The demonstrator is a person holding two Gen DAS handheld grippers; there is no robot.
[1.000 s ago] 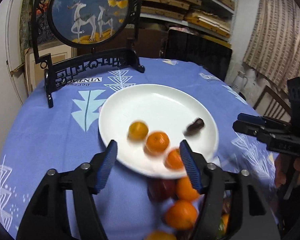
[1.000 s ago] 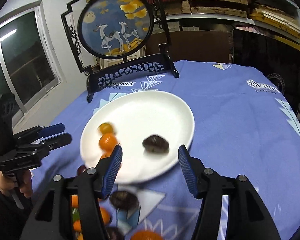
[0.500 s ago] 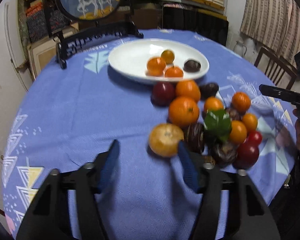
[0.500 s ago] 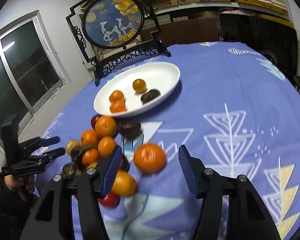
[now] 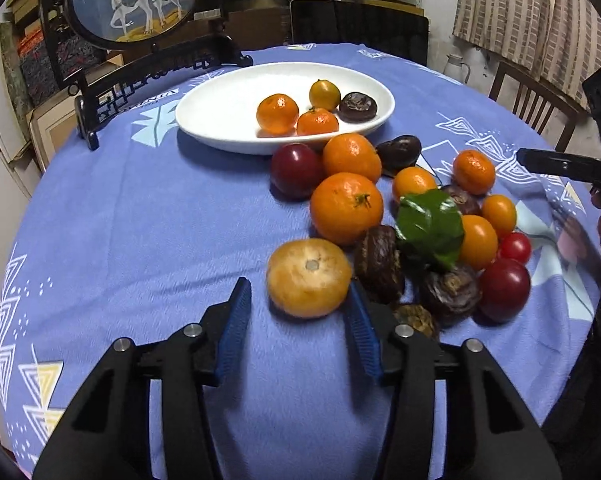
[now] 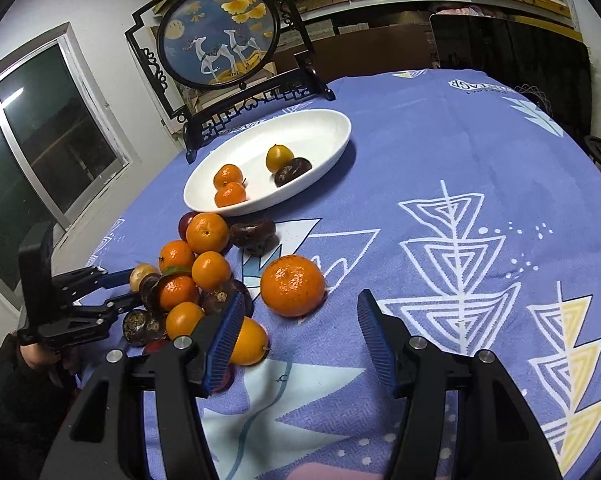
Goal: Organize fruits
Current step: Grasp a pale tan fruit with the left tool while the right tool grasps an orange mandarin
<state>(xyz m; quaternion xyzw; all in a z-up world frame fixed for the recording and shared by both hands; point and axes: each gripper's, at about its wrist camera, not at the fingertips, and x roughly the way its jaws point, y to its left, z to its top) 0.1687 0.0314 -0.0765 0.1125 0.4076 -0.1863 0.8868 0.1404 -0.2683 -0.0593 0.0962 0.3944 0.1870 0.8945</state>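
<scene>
A white plate (image 5: pixel 204 120) (image 6: pixel 324 128) at the back of the blue cloth holds two small mandarins, a yellow fruit and a dark brown one. In front of it lies a pile of mandarins, red plums, brown chestnut-like fruits and a green leaf (image 5: pixel 428 220). My left gripper (image 5: pixel 297 283) is closing, with a pale orange mandarin (image 5: pixel 308 276) partly between its tips. The left pad stands clear of it. My right gripper (image 6: pixel 301 296) is open just short of a bright orange mandarin (image 6: pixel 292 286), which sits apart from the pile.
A round deer picture on a black stand (image 5: pixel 140 68) (image 6: pixel 256 96) stands behind the plate. A wooden chair (image 5: pixel 532 100) is beyond the table's right edge and a window (image 6: pixel 40 152) is at the left. The left gripper (image 6: pixel 134 288) shows at the pile's far side.
Both grippers have drawn back from the plate and sunk toward the fruit pile. The left jaws have narrowed around the pale mandarin. The right jaws kept their width.
</scene>
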